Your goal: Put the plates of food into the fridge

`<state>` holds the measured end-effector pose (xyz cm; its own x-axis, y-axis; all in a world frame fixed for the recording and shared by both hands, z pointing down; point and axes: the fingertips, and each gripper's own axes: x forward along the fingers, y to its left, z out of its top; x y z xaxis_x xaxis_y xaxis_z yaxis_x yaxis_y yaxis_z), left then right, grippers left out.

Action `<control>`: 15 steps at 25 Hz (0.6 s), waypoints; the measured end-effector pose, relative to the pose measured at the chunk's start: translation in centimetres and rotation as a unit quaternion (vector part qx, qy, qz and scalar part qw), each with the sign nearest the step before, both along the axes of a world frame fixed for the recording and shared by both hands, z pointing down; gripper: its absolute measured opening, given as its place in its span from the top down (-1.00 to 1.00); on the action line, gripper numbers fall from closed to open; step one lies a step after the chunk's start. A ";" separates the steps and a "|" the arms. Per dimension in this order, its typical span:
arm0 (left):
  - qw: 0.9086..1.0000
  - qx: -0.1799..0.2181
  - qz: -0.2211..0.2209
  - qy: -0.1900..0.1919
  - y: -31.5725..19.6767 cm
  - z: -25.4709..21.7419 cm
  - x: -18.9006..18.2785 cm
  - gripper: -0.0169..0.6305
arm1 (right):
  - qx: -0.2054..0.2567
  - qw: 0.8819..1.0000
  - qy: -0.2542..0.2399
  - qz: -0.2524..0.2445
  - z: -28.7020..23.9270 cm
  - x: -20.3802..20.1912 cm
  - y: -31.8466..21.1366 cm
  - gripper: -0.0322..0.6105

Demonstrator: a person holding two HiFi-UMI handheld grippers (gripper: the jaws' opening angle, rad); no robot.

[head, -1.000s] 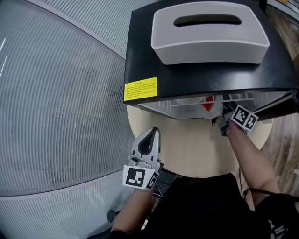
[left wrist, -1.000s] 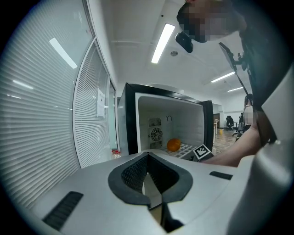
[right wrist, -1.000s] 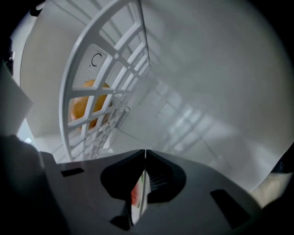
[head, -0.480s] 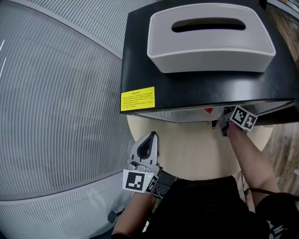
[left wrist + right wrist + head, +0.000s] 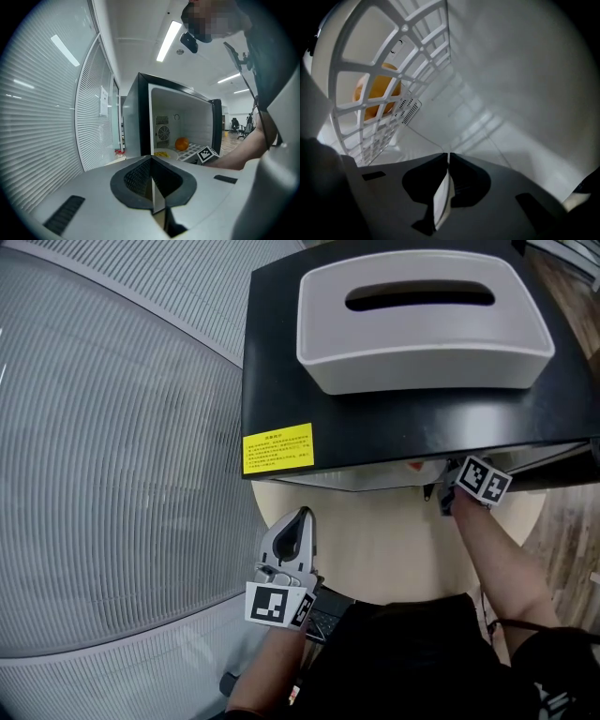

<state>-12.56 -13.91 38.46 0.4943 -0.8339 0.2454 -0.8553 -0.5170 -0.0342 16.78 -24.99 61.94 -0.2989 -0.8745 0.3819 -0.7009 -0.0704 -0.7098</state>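
fridge [image 5: 394, 427] with one orange [image 5: 182, 143], two closed tools [image 5: 151, 164] [image 5: 448, 161]

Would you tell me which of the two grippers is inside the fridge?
The right gripper: it reaches into the open fridge beside the white shelf, while the left gripper sits outside, over the table.
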 end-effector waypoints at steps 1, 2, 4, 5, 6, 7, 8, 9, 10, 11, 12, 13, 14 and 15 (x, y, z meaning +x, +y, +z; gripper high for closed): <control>1.000 0.001 0.000 0.000 0.0 -0.1 -0.2 0.93 | -0.002 1.000 -0.002 0.005 0.1 0.0 0.1 0.85; 1.000 0.001 0.000 0.000 -0.1 -0.2 -0.4 0.93 | -0.004 1.000 -0.004 0.008 0.1 0.1 0.2 0.85; 1.000 0.003 0.001 0.001 -0.1 -0.4 -0.6 0.93 | -0.008 1.000 -0.004 0.015 0.3 0.2 0.4 0.85; 1.000 0.005 0.004 0.002 -0.2 -0.5 -0.7 0.93 | -0.008 1.000 -0.005 0.020 0.3 0.3 0.4 0.85; 1.000 0.006 0.008 0.004 -0.3 -0.6 -0.7 0.93 | -0.007 1.000 -0.006 0.026 0.3 0.5 0.4 0.85; 1.000 0.007 0.012 0.006 -0.5 -0.7 -0.7 0.93 | -0.004 0.999 -0.010 0.030 0.2 0.6 0.3 0.85; 1.000 0.008 0.015 0.007 -0.5 -0.8 -0.6 0.93 | -0.001 0.999 -0.014 0.031 0.1 0.6 0.2 0.85; 1.000 0.009 0.018 0.008 -0.5 -0.9 -0.7 0.93 | 0.003 0.999 -0.016 0.031 0.0 0.6 0.2 0.85; 1.000 0.010 0.021 0.008 -0.5 -1.0 -0.7 0.93 | 0.004 0.999 -0.016 0.031 -0.1 0.6 0.2 0.85; 1.000 0.012 0.024 0.008 -0.5 -1.1 -0.7 0.93 | 0.004 0.999 -0.014 0.031 -0.1 0.7 0.3 0.85; 1.000 0.013 0.026 0.008 -0.4 -1.2 -0.7 0.93 | 0.004 0.999 -0.012 0.033 -0.1 0.7 0.5 0.85; 0.999 0.015 0.028 0.008 -0.4 -1.3 -0.8 0.93 | 0.004 0.999 -0.010 0.036 -0.1 0.8 0.7 0.85; 0.999 0.016 0.030 0.008 -0.4 -1.4 -0.8 0.93 | 0.005 0.999 -0.009 0.040 -0.2 0.9 0.9 0.85; 0.999 0.018 0.033 0.008 -0.3 -1.5 -0.8 0.93 | 0.006 0.999 -0.009 0.043 -0.3 1.0 1.2 0.85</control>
